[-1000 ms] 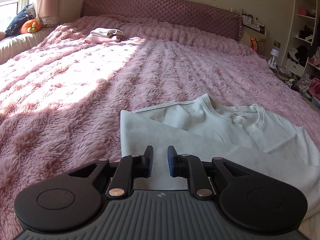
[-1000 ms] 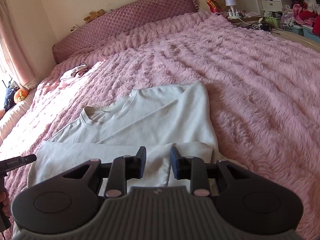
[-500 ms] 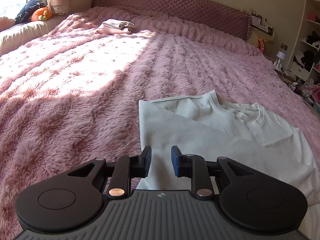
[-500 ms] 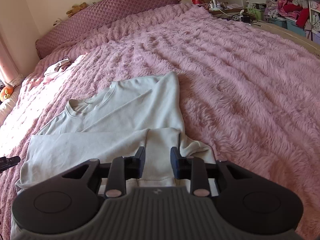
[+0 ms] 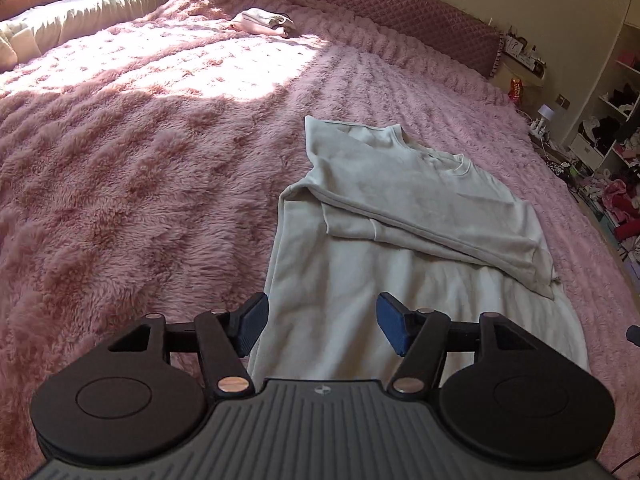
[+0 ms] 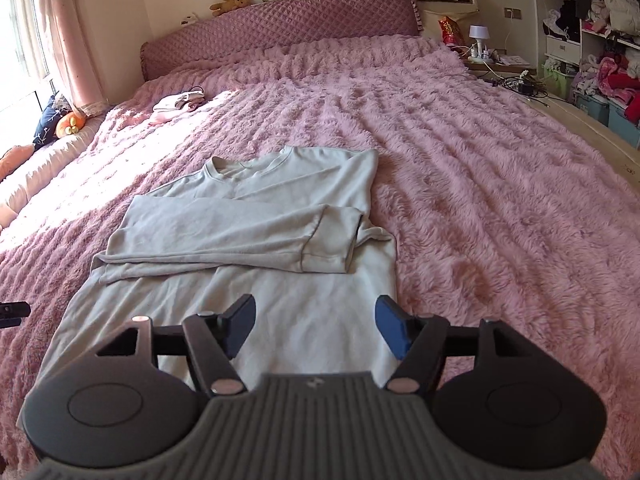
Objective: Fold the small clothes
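While both sleeves lie folded across its chest, the pale sweatshirt (image 6: 256,216) rests flat on the pink fleece bedspread (image 6: 500,184).
Crossing the sleeves narrows the garment, likely so the near hem can go up toward the far collar. The left gripper (image 5: 322,322) and right gripper (image 6: 316,326) hover low over the hem, level, fingers spread wide, holding nothing.
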`<state>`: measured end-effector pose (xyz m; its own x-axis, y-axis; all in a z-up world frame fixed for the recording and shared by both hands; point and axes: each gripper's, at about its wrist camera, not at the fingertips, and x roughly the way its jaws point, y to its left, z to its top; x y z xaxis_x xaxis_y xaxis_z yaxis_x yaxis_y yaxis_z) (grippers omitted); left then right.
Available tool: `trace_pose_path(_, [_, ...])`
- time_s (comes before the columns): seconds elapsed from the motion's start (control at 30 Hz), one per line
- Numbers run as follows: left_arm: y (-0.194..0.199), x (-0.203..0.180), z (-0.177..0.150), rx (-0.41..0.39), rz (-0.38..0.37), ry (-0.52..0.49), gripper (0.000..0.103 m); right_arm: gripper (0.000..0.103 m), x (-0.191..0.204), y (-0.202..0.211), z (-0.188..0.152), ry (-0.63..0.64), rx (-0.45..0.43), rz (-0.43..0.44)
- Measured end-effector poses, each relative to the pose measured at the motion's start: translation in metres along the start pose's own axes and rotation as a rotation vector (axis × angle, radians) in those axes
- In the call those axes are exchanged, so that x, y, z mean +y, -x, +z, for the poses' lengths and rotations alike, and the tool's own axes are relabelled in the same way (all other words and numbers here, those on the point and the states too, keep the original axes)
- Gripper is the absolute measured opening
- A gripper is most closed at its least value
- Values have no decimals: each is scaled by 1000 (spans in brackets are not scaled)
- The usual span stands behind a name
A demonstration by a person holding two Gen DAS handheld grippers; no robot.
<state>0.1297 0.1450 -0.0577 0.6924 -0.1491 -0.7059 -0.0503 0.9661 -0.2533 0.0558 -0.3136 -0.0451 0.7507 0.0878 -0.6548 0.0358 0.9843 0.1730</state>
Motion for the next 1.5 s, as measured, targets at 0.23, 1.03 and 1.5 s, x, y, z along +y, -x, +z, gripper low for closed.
trace_pose_path(0.23, [34, 15, -42, 33, 33, 54, 73, 78, -7, 45, -50, 63, 6, -65])
trace_pose_path(1.03, [16, 70, -87, 125, -76, 259, 73, 74, -56, 20, -102, -99, 117, 36])
trace_pose_path(1.5, [-17, 92, -94, 219, -307, 421, 78, 75, -76, -2, -104, -221, 225, 153])
